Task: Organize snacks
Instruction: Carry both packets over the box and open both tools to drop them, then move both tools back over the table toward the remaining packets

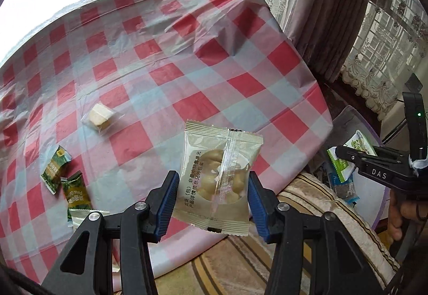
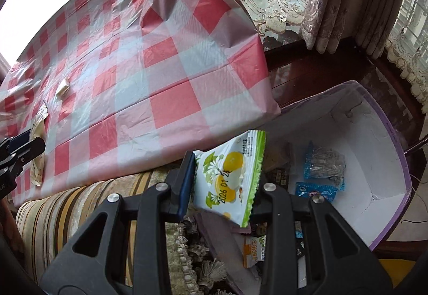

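Observation:
My left gripper is shut on a beige packet with a clear window that shows pale round pieces; it hangs above the near edge of the checked table. My right gripper is shut on a white and green packet printed with yellow rounds, held over the near end of the white box. The packet hides its right pad. On the cloth lie a clear-wrapped pale cube, two green packets and a pale packet beside my left fingers.
The white box with a purple rim stands below the table's right side and holds two blue packets, an orange one and dark ones. A striped cushion lies under the table edge. Curtains hang behind.

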`<state>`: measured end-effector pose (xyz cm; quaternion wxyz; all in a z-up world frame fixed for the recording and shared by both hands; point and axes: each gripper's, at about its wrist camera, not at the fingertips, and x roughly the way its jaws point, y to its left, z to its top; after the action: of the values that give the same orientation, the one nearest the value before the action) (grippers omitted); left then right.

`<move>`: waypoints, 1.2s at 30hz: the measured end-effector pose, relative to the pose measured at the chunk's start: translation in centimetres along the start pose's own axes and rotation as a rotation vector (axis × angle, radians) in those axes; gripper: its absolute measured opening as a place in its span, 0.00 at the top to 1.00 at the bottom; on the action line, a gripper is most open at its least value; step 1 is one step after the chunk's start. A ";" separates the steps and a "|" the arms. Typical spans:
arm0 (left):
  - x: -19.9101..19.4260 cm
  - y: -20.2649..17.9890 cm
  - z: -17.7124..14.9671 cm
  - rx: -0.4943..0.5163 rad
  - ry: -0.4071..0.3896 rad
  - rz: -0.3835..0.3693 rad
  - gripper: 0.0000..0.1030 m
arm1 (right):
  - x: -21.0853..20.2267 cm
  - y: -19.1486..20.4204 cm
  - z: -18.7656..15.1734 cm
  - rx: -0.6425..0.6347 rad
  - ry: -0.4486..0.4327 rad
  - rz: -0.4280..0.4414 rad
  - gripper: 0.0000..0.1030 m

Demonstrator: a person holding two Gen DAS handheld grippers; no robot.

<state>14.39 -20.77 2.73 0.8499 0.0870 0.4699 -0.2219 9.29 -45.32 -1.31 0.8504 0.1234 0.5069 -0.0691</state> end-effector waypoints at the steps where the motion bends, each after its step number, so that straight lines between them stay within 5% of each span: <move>1: 0.2 -1.0 0.3 0.016 0.002 -0.011 0.50 | 0.0 -0.8 -0.1 0.012 0.001 -0.007 0.65; 12: 2.5 -10.9 1.8 0.156 0.060 -0.139 0.50 | -0.5 -7.6 -1.2 0.118 -0.018 -0.071 0.65; 23: 3.8 -16.6 1.2 0.229 0.151 -0.258 0.47 | -1.0 -9.8 -1.3 0.166 -0.034 -0.093 0.62; 27: 3.6 -16.9 1.1 0.222 0.159 -0.294 0.33 | -1.5 -10.0 -1.3 0.175 -0.040 -0.100 0.39; 28: 3.5 -16.7 1.1 0.211 0.153 -0.292 0.29 | -1.5 -10.0 -1.2 0.172 -0.048 -0.106 0.32; 36: 2.1 -14.4 1.8 0.102 0.057 -0.129 0.21 | -2.7 -8.4 -0.3 0.126 -0.098 -0.189 0.22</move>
<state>10.11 -34.82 2.80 0.8147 0.1060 0.4865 -0.2973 5.70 -53.35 -0.21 0.8545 0.1246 0.4685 -0.1865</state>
